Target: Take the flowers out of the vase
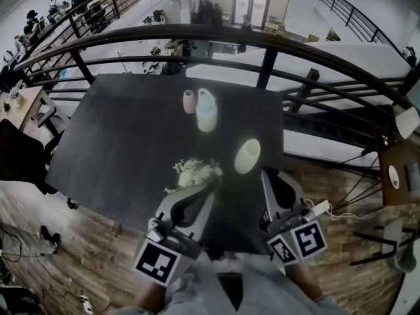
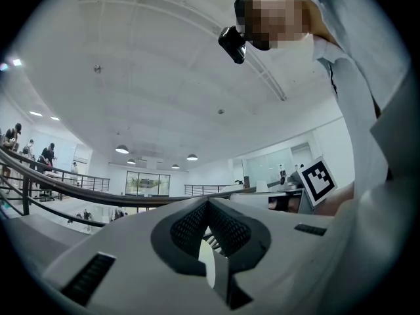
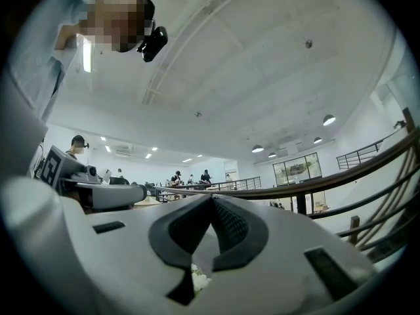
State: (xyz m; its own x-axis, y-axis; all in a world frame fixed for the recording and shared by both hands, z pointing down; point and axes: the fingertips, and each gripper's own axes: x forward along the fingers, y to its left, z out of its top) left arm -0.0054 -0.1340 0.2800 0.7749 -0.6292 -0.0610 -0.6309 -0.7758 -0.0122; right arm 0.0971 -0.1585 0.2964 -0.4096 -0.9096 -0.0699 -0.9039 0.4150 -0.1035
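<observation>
A bunch of white flowers [image 1: 195, 173] lies on the dark table [image 1: 125, 143], outside any vase. My left gripper [image 1: 212, 188] rests just right of the bunch with its tip by the blooms; in the left gripper view [image 2: 209, 202] its jaws meet at the tip with nothing seen between them. A pale yellow-green vase [image 1: 247, 156] stands close ahead of my right gripper [image 1: 266, 172], which is shut and holds nothing [image 3: 211, 197]. Some blooms [image 3: 197, 281] show through the gap below its pads. Farther back stand a white jug-shaped vase [image 1: 206, 110] and a small pink vase [image 1: 189, 101].
A curved black railing [image 1: 262, 44] runs behind the table, with a drop to a lower floor beyond. A black office chair [image 1: 20, 156] stands at the left. A small wooden table [image 1: 397, 169] and a white cable [image 1: 341, 214] are at the right.
</observation>
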